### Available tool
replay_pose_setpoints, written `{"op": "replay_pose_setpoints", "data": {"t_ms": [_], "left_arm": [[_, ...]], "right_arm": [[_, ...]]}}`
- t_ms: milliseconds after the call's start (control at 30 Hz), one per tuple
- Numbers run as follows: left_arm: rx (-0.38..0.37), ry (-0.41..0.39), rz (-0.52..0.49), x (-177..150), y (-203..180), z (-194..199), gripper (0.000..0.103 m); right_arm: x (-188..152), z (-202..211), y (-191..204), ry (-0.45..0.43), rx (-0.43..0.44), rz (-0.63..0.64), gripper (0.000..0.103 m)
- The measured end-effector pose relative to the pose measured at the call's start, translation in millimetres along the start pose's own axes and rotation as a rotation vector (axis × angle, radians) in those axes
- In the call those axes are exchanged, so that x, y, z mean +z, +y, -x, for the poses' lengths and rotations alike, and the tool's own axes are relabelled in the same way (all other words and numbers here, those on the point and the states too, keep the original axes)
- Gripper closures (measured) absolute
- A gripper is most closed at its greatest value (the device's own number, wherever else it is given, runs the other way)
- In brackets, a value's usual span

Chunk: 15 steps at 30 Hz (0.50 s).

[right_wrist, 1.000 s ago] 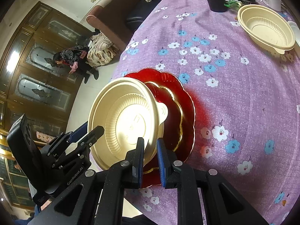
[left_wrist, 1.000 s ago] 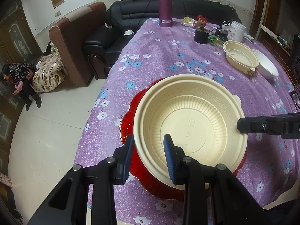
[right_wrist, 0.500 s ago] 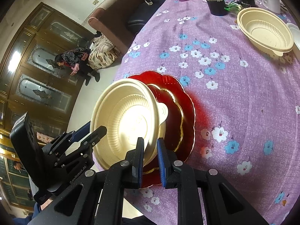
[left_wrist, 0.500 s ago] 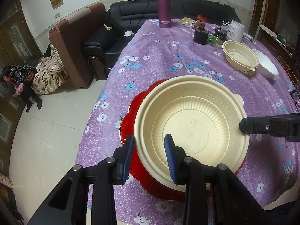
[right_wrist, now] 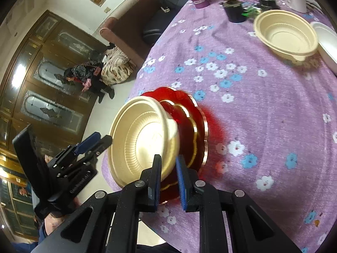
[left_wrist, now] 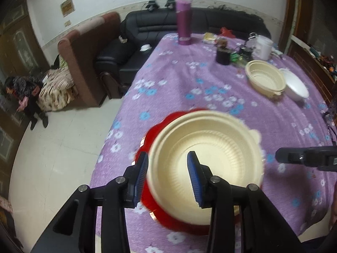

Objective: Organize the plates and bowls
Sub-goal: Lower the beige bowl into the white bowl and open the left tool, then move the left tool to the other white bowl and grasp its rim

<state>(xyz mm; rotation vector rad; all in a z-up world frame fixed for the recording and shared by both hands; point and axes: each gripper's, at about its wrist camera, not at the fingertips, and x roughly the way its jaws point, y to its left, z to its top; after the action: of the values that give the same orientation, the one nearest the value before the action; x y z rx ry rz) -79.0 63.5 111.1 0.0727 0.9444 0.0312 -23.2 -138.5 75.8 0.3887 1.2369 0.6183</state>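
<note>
A cream plastic bowl (left_wrist: 210,154) sits over stacked red plates with gold rims (right_wrist: 189,116) at the near left edge of the purple flowered tablecloth (left_wrist: 179,80). My left gripper (left_wrist: 167,177) straddles the bowl's near rim, one pad outside and one inside. Its jaws are opening and the pads stand clear of the wall. My right gripper (right_wrist: 169,179) is shut on the opposite rim of the bowl (right_wrist: 143,139), which looks tilted above the plates. A second cream bowl (left_wrist: 265,80) and a white bowl (left_wrist: 294,86) sit at the far right.
At the table's far end stand a purple flask (left_wrist: 183,27), a black jar (left_wrist: 223,55) and a white tub (left_wrist: 263,46). The table edge drops to a pale floor on the left. A black sofa, a brown armchair and a seated person (left_wrist: 23,92) are beyond it.
The left jaws have spread a little wider around the rim. The left view has pulled up and back, so bowl and plates sit lower and blurred. The right gripper keeps its hold.
</note>
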Motion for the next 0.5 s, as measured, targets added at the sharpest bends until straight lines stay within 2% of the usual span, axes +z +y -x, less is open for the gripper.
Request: {"op": "replay_pose_setpoints", "data": {"t_ms": [200, 400, 500], "left_arm": [[-0.071, -0.023, -0.094, 15.5, -48.9, 6.5, 0.063], [-0.174, 0.002, -0.197, 24.3, -110.6, 0.6, 0.063], [-0.283, 0.053, -0.211, 31.6, -142.7, -7.2, 0.063]], "right_arm": [[-7.7, 26.0, -36.3, -0.04, -0.019, -0.08, 0.086], [-23.4, 65.4, -83.1, -0.104, -0.058, -0.182, 0.085], [-32.4, 87.6, -109.1, -0.133, -0.08, -0.236, 0.085]]}}
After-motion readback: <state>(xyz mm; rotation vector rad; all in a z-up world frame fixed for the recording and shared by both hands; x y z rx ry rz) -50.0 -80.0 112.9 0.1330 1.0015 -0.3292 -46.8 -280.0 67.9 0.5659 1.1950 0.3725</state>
